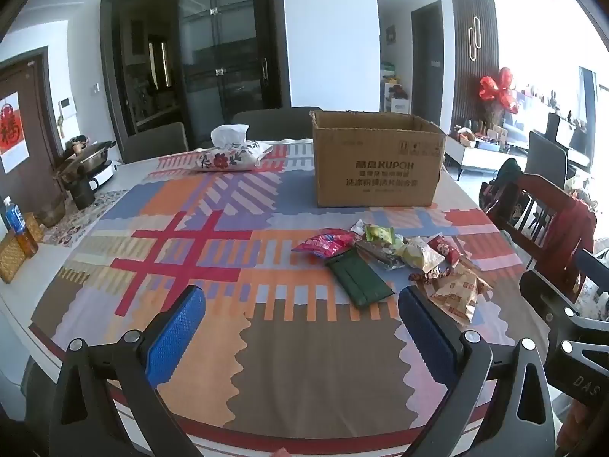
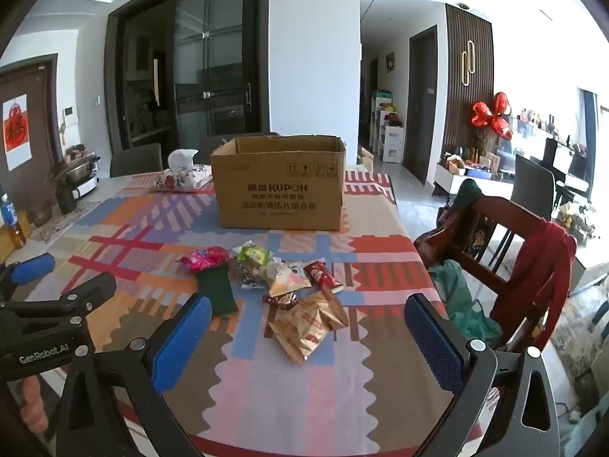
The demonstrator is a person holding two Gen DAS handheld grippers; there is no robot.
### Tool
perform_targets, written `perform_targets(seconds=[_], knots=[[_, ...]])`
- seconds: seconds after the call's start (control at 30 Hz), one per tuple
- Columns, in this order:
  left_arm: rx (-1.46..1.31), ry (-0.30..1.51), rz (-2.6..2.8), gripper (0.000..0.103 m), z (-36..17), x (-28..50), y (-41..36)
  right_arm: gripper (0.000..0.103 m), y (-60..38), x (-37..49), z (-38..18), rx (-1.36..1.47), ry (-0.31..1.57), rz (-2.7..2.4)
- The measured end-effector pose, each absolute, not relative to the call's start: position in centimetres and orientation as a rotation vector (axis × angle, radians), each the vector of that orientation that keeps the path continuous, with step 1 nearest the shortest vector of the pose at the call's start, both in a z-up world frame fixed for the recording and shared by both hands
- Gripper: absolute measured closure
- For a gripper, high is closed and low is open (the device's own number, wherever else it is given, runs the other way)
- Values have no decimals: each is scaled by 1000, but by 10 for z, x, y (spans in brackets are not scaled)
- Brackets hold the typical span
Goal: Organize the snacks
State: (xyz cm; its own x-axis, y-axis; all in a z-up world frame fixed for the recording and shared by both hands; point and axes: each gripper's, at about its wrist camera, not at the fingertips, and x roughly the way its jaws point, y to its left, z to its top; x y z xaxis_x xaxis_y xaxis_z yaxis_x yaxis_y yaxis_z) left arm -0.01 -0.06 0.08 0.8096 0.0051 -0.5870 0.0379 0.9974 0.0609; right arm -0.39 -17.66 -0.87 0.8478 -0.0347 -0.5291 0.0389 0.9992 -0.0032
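Jaws on both tools stand spread wide with nothing between them. The left gripper (image 1: 300, 327) hangs over the near part of the patterned tablecloth (image 1: 190, 236), its blue pads (image 1: 175, 335) above brown and orange patches, and the right gripper (image 2: 308, 337) hovers over the cloth a little nearer the table's right edge, just short of the snacks.

Ahead of the right gripper lies the snack pile (image 2: 281, 285), loose on the cloth and clear of both tools. A tan packet with red print (image 2: 304, 327) lies nearest, a small dark red wrapper (image 2: 279, 300) touching its far edge. Behind these sit a cream pouch (image 2: 287, 280), a red stick packet (image 2: 323, 276), a green packet (image 2: 253, 255) and a pink bag (image 2: 203, 258), with a dark green flat pack (image 2: 217, 291) on the left side of the heap.

Beyond the pile stands an open cardboard box (image 2: 279, 190), upright, its inside hidden from both views. A floral tissue pouch (image 2: 182, 179) rests just left of the box. A wooden chair (image 2: 495, 251) draped with a red garment (image 2: 544, 266) stands beside the table's right edge.
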Motion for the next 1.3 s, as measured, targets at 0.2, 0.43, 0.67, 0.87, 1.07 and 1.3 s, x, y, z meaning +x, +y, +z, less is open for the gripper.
perform_targets(seconds=[0.2, 0.43, 0.67, 0.87, 1.07, 1.3], knots=[[46, 624, -37, 0, 1, 2, 5, 0, -177, -4, -9, 7, 546, -37], [53, 612, -36, 0, 5, -4, 4, 0, -176, -3, -10, 6, 545, -36], [53, 610, -38, 0, 3, -5, 5, 0, -176, -3, -9, 7, 543, -39], [54, 612, -34, 0, 4, -3, 2, 0, -176, -4, -9, 7, 542, -38], [55, 611, -34, 0, 5, -3, 2, 0, -176, -4, -9, 8, 542, -38], [55, 610, -34, 0, 5, -3, 2, 0, -176, -5, -9, 8, 540, -39]])
